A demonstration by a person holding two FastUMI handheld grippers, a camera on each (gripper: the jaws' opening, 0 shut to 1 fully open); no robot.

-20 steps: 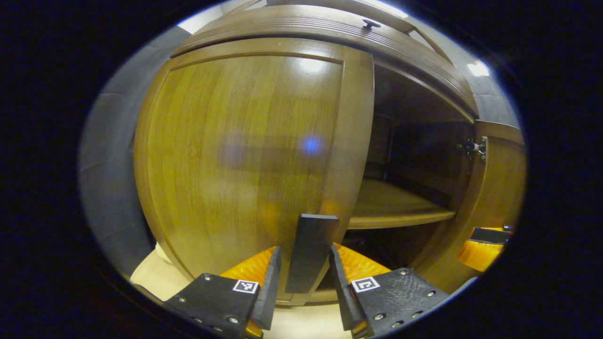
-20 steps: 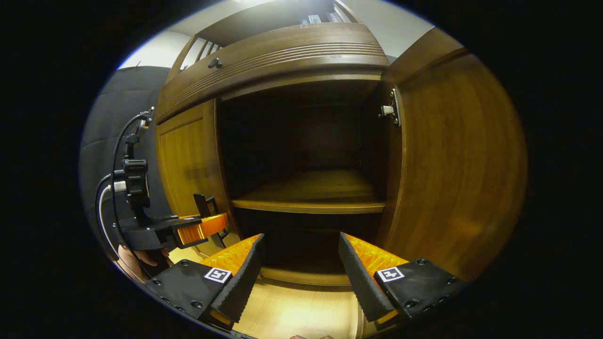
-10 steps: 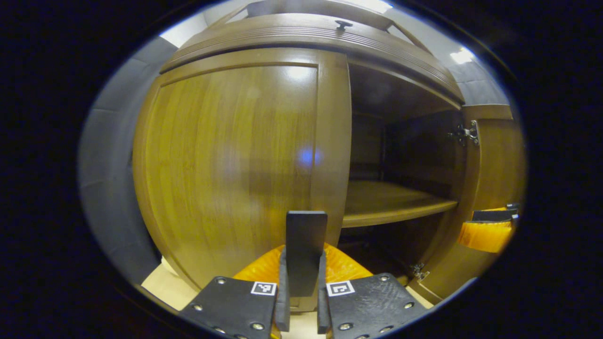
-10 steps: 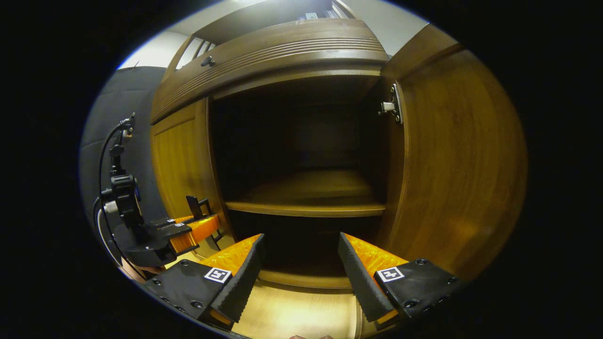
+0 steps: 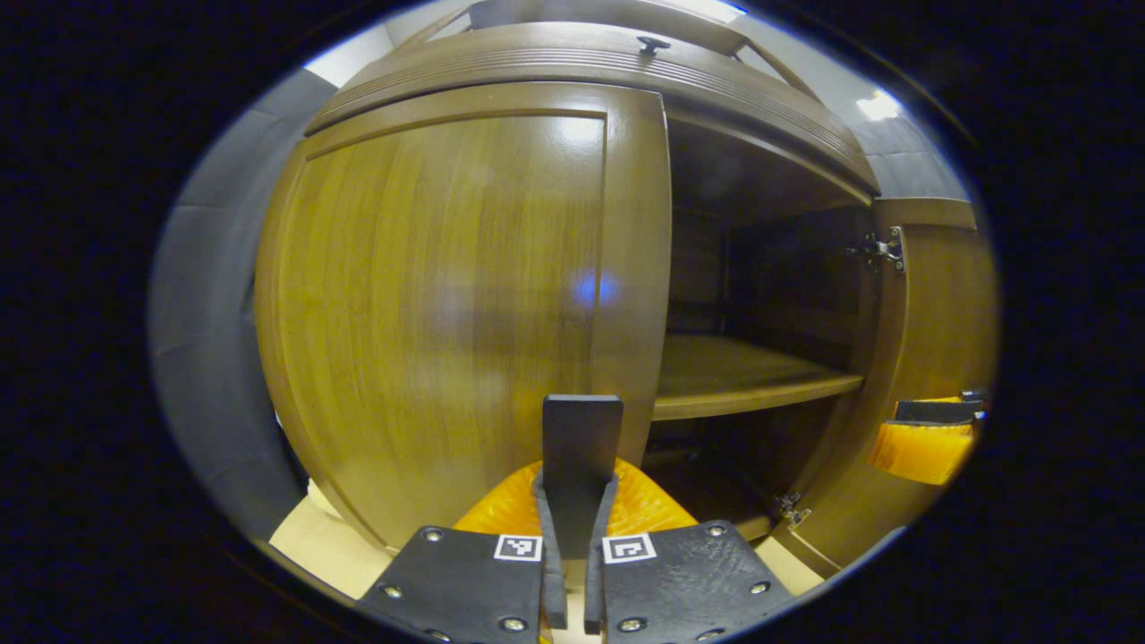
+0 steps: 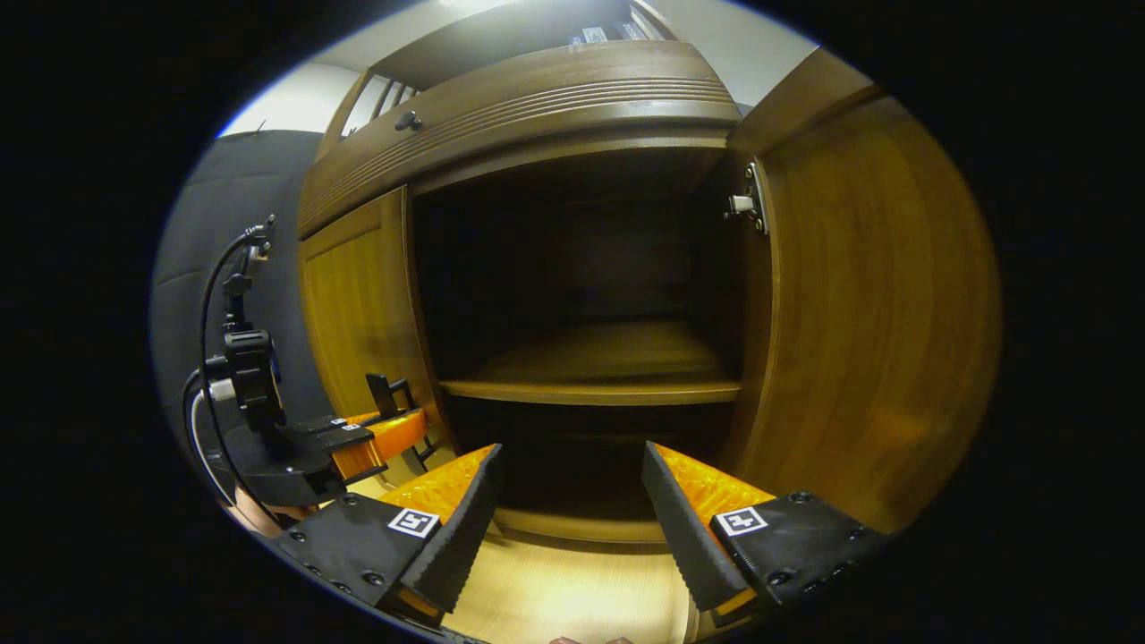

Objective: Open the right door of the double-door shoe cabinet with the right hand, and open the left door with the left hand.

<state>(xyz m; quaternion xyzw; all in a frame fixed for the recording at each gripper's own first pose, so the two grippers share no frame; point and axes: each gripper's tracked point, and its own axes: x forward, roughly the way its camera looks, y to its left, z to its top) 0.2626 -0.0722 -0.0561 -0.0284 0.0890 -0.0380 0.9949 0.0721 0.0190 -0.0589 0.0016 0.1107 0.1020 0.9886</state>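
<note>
Left tool [image 5: 569, 572] pinches left door [image 5: 447, 295] handle [image 5: 580, 452]; right tool [image 6: 572, 528] spread, facing shelf [image 6: 595, 389], beside open right door [image 6: 877, 313].

One cabinet [image 6: 537, 98], two doors [image 5: 447, 286] [image 6: 877, 313], one shelf [image 6: 599, 376], two grippers [image 5: 569, 572] [image 6: 568, 528].

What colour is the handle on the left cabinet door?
The handle is black, a flat upright bar; it shows best in the left gripper view, gripped by the left tongs.
</note>
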